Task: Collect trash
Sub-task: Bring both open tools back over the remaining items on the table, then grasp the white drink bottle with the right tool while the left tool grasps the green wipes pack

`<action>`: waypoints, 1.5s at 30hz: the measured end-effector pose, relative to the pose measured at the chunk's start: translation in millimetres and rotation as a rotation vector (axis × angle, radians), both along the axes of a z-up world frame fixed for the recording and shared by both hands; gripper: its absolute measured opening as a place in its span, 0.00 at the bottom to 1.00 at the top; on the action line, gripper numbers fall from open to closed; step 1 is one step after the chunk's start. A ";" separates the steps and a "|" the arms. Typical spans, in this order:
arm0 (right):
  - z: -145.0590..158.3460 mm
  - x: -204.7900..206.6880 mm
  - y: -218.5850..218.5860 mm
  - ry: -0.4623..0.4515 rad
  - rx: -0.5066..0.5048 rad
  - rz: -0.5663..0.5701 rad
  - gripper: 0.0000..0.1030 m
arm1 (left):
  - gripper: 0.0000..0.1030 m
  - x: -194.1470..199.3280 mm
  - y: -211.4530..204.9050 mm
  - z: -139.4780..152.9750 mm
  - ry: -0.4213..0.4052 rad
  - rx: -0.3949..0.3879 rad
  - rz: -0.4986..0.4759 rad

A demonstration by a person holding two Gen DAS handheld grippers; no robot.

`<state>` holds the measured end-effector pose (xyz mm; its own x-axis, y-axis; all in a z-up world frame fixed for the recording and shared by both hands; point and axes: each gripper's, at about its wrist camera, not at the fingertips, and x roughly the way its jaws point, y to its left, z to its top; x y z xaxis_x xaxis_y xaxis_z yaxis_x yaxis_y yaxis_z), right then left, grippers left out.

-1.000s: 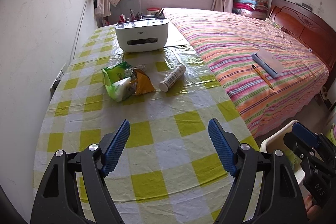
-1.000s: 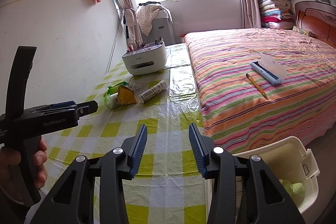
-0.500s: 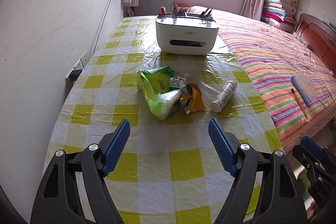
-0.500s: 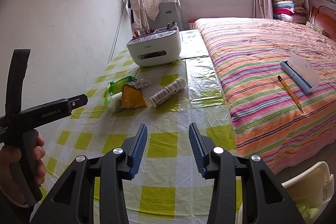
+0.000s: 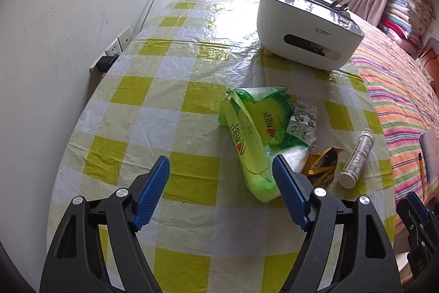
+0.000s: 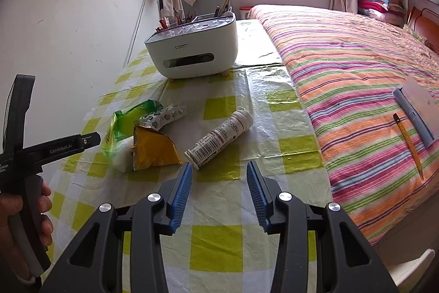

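- Four bits of trash sit bunched together mid-table on the yellow-checked tablecloth (image 5: 175, 177): a green plastic bag (image 5: 252, 139), a used blister pack (image 6: 164, 116) lying on top of it, an orange foil wrapper (image 6: 153, 148) touching the bag, and a white tube-shaped bottle (image 6: 219, 137) on its side just beside the wrapper.
- Left gripper (image 5: 221, 188) hangs over the table with its jaws spread wide and nothing in them; its right pad overlaps the near end of the green bag in the view, can't tell if it touches.
- Right gripper (image 6: 218, 192) is partly open and empty too, close to the bottle's barcode end.
- Behind the pile stands a white desk organizer (image 6: 192, 51) with pens stuck in it.
- Off to the right there's a striped bedspread (image 6: 356, 78) with a pencil (image 6: 408, 144) lying on it.
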<state>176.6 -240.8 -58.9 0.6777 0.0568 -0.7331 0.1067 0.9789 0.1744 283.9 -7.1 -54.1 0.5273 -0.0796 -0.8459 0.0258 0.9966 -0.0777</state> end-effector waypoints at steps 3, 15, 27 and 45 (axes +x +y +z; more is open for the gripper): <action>-7.8 16.9 -1.8 0.018 0.007 -0.012 0.39 | 0.74 13.5 3.1 -9.3 0.022 -0.012 0.020; -36.1 66.7 -12.6 0.103 0.095 -0.095 0.39 | 0.74 40.3 -16.5 -30.4 0.083 -0.051 0.011; -50.0 102.2 8.8 0.169 0.122 -0.103 0.39 | 0.32 46.7 -25.6 -45.1 0.132 -0.071 -0.028; -49.5 48.3 26.0 0.093 -0.009 0.078 0.29 | 0.09 -7.8 2.9 -40.1 0.086 -0.050 -0.084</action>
